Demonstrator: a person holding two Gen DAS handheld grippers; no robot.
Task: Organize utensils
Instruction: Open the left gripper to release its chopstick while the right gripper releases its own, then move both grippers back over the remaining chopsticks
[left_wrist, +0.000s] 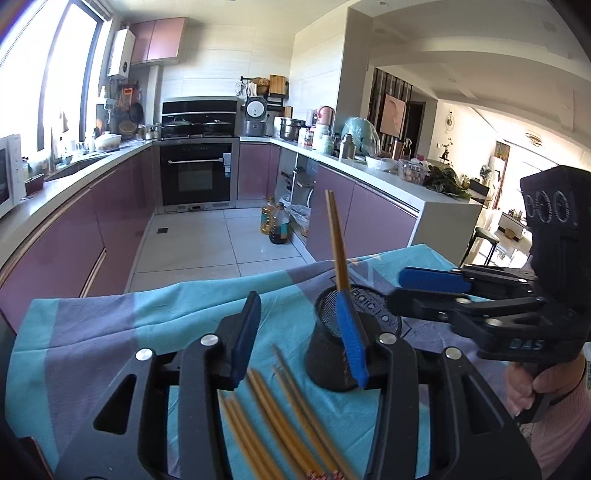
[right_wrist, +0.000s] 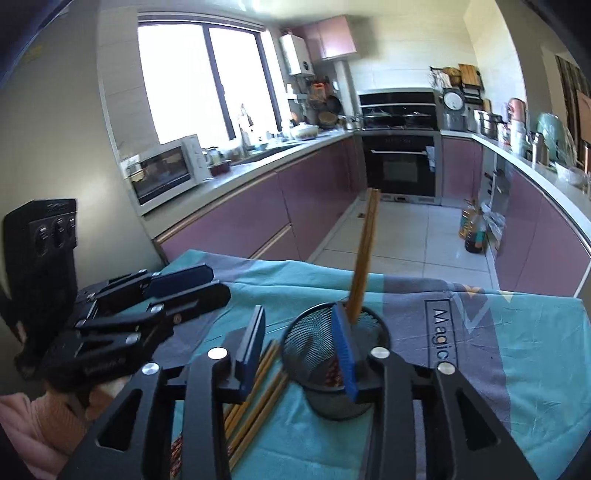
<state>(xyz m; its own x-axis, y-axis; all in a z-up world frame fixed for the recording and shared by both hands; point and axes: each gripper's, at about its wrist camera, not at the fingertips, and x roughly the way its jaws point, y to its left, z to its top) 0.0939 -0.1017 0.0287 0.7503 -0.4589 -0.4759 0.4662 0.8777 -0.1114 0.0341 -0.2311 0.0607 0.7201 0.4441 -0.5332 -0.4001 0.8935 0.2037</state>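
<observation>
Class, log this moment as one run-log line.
left gripper: open | right gripper: open | chopstick pair: standing in mesh holder | loose chopsticks: on cloth

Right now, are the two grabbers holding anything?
Left gripper: open, holding nothing.
Right gripper: open, holding nothing.

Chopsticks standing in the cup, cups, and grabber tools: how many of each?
Standing chopsticks: 2
Mesh cup: 1
Grippers: 2, the left gripper and the right gripper
Total: 5
</observation>
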